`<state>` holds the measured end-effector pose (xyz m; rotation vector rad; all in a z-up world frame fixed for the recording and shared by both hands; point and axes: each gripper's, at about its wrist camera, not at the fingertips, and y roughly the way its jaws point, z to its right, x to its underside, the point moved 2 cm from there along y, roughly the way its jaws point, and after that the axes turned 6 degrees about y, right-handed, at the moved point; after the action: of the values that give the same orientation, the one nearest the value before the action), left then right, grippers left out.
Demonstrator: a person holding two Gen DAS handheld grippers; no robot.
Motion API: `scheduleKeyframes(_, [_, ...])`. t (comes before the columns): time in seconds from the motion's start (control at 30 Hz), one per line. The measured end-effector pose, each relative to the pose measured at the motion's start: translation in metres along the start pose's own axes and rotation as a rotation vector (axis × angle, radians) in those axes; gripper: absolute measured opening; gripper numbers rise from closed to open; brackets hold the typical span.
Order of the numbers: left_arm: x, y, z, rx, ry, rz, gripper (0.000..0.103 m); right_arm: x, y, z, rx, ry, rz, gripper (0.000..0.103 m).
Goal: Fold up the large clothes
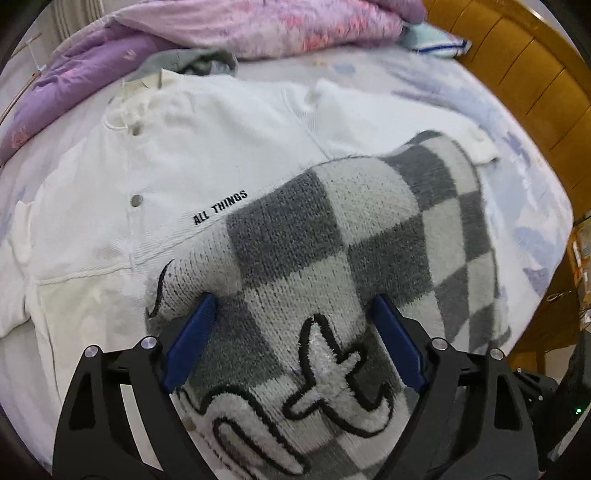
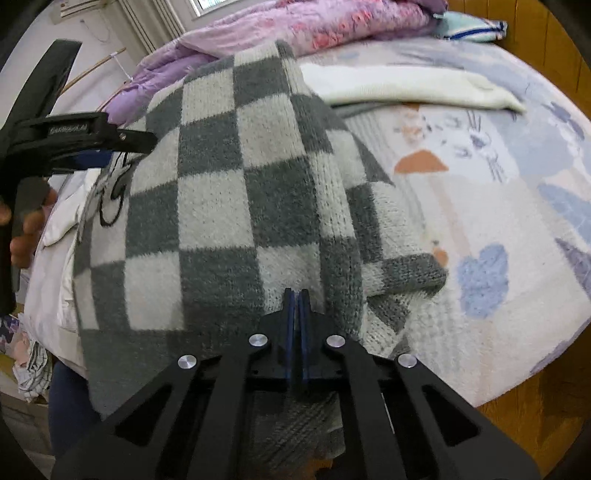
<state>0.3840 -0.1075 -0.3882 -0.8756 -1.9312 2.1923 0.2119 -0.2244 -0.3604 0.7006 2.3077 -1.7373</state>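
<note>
Grey-and-white checked sweater lies on the bed, over a white jacket. Its knit sits between the wide-spread blue fingers of the left gripper; the right gripper, pressed shut, rests on its fold.

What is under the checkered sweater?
A white jacket lies under the checkered sweater, spread on the bed sheet. The sweater hides the jacket's near part.

The sweater lies near, partly on the jacket; quilts are piled at the bed's far edge.
</note>
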Motion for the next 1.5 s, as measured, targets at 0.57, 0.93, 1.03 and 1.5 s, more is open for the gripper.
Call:
scheduleKeyframes(0.57, [0.019,-0.057,-0.036,0.174,-0.172,0.218,0.087,-0.145,0.003,-0.086,-0.239,-0.045,0.0,0.004])
scheduleKeyframes(0.93, [-0.004,-0.004,-0.045,0.177,-0.15,0.119,0.093,-0.158,0.104,-0.077,-0.095,-0.01,-0.177,0.0])
scheduleKeyframes(1.03, [-0.007,0.004,-0.047,0.18,-0.14,0.111,0.095,-0.158,0.106,-0.079,-0.075,-0.021,-0.172,0.0])
scheduleKeyframes(1.5, [0.11,-0.069,-0.068,0.236,-0.339,0.296,0.095,-0.015,-0.04,-0.019,-0.241,0.112,0.04,0.016])
